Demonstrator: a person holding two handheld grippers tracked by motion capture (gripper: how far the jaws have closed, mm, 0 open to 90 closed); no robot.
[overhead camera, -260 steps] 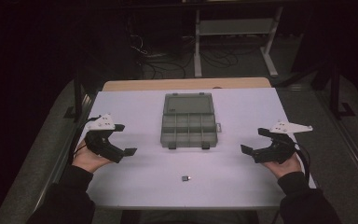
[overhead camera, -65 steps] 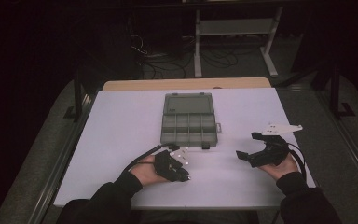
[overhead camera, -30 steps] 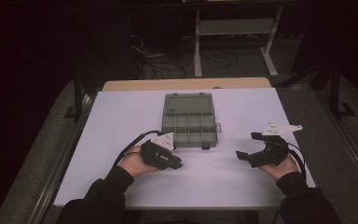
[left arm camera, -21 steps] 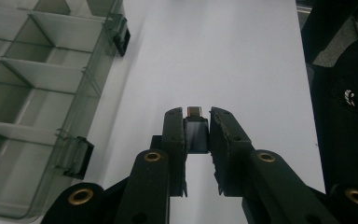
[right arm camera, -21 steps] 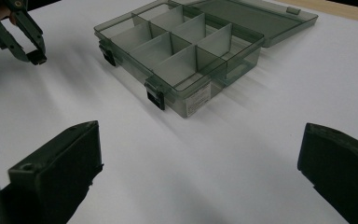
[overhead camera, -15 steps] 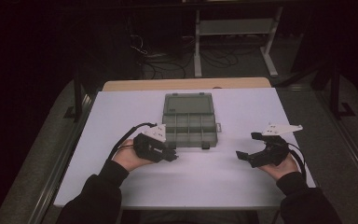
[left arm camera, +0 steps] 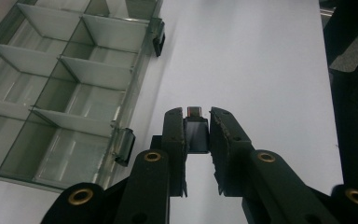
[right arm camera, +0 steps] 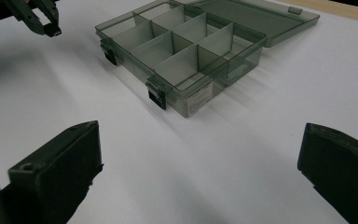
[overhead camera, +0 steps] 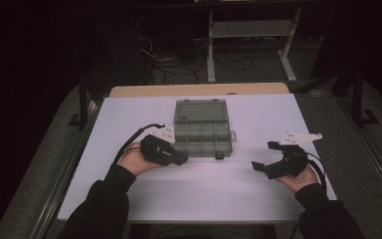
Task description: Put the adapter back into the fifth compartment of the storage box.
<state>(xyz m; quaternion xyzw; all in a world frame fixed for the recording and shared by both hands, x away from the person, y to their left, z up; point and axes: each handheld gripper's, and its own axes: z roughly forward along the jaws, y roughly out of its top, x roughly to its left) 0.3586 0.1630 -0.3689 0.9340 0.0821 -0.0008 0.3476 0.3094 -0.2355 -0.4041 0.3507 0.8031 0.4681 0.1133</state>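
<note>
I had the left gripper jaws clamped on a small black adapter, compartment box just beside them; next came the drop. Right gripper jaws gaped wide, empty.

Compartment box mid-table, left gripper with small part just beside its near-left corner

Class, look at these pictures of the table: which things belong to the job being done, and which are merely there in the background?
In the job:
- small black part, clamped in the left gripper
- compartment box, lid open, beside that gripper
- right gripper, jaws open, holding nothing

Just about:
- white table top
- wooden board behind the box
- cables on the floor
- metal stand
</note>
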